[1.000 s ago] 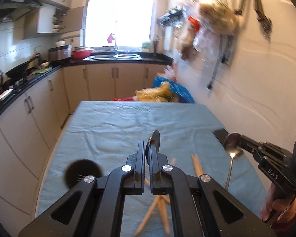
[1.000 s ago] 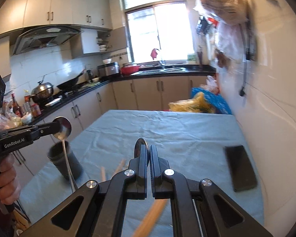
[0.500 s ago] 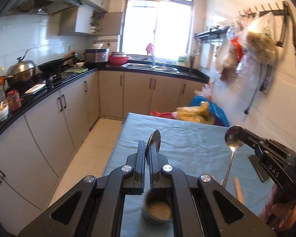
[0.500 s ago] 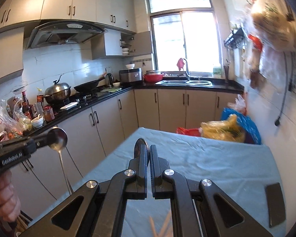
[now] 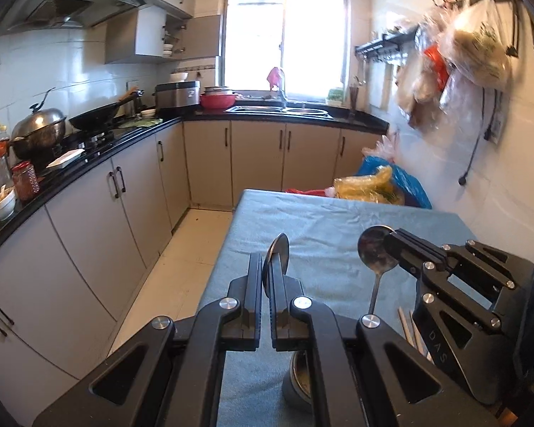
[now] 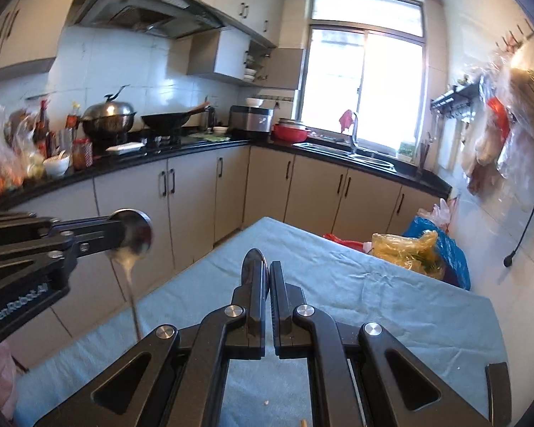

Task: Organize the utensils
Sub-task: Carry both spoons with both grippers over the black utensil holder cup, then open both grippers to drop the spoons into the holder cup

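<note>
Each gripper is shut on a metal spoon, held by the bowl with the handle hanging down. My left gripper (image 5: 266, 270) grips its spoon (image 5: 276, 251) above the left part of the blue-clothed table (image 5: 331, 224). My right gripper (image 6: 267, 274) grips the second spoon (image 6: 254, 259). The right gripper (image 5: 395, 245) and its spoon (image 5: 375, 252) show in the left wrist view; the left gripper (image 6: 119, 235) and its spoon (image 6: 133, 238) show in the right wrist view. A round metal cup (image 5: 297, 380) stands on the table under the left gripper. Wooden chopsticks (image 5: 411, 331) lie beside it.
Yellow and blue bags (image 5: 381, 185) sit at the table's far end. A dark phone (image 6: 498, 395) lies at the table's right edge. Counters with a wok (image 5: 99, 117) and pots run along the left. Bags (image 5: 455, 64) hang on the right wall.
Both grippers, still holding their spoons, have tilted up and drawn back left. The cup now sits under the left gripper, and the right gripper has come closer to the left one.
</note>
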Motion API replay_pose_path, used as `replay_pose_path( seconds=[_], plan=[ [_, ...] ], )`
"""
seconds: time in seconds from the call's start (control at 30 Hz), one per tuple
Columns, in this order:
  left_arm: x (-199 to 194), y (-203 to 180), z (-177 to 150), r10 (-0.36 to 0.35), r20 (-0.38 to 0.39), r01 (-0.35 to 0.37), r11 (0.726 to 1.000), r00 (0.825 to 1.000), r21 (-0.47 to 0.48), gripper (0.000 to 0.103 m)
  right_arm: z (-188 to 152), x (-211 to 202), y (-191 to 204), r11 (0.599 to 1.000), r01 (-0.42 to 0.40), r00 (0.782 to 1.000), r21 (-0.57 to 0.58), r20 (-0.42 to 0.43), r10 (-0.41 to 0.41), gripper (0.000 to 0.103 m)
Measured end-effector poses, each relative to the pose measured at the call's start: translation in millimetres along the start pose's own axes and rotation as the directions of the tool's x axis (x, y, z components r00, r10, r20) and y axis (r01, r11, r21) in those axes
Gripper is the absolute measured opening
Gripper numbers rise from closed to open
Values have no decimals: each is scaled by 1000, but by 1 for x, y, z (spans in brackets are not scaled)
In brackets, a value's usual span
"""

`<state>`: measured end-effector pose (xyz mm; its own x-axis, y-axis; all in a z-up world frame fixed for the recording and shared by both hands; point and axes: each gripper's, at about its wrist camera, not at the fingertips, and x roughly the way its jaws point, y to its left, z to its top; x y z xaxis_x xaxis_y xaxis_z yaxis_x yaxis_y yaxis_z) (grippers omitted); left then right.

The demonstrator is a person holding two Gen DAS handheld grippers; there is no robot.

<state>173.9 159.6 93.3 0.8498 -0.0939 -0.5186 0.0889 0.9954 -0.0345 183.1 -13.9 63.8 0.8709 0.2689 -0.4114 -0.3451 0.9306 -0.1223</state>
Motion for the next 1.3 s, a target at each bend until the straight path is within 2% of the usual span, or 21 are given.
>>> replay_pose_path(
  seconds=[0.07, 0.3, 0.63, 0.77, 0.87, 0.93, 1.3],
  plan=[
    [2, 0, -3, -15, -10, 15, 1000, 1000, 1, 3, -4, 0, 0, 1000, -10, 1000, -18, -14, 9, 3],
    [10, 5, -10, -52, -51, 51, 999, 997, -19, 3, -11, 2, -9, 993, -112, 991, 34, -72, 115, 4],
    [14, 7, -16, -65, -82, 62, 997, 994, -43, 4, -22, 7, -16, 963, -214, 960, 167, -147, 239, 8],
    [12, 8, -17, -69, -83, 65, 997, 994, -50, 5, -22, 4, -17, 958, -222, 956, 182, -152, 251, 8],
    [11, 8, -17, -74, -86, 69, 996, 994, -54, 6, -21, 0, -19, 952, -235, 952, 195, -150, 265, 12],
    [9, 9, -18, -70, -86, 66, 996, 994, -54, 6, -19, -4, -20, 954, -230, 955, 194, -142, 259, 15],
    [-19, 7, -19, -75, -50, 72, 995, 996, -62, 8, -18, -48, -46, 941, -220, 966, 257, -79, 248, 15]
  ],
)
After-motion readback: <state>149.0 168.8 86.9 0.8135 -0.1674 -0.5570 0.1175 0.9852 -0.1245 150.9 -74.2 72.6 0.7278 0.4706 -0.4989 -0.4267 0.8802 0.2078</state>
